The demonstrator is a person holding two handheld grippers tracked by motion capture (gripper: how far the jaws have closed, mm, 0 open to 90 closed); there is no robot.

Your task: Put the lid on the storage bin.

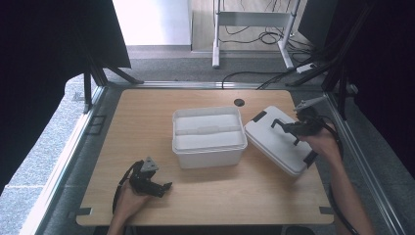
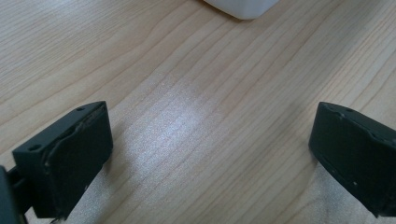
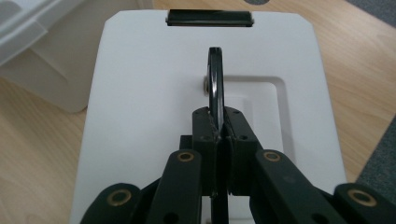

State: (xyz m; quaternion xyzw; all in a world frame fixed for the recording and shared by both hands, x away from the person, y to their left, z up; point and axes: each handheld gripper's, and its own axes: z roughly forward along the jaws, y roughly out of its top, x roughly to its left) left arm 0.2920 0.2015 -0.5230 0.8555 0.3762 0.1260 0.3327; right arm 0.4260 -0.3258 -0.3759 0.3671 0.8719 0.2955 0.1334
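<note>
L tongs (image 1: 164,187) agape, low; R tongs (image 3: 218,122) clamped, raised.

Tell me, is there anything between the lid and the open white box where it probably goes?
Nothing visible. The right tool is shut on the black handle of the lid, which lies right of the box; no object is between them.

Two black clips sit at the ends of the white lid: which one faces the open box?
The clip at the lid's far end, beside the open white box. The other clip sits at the near end, by the person's right hand. The right gripper is shut on the lid's black handle.
</note>
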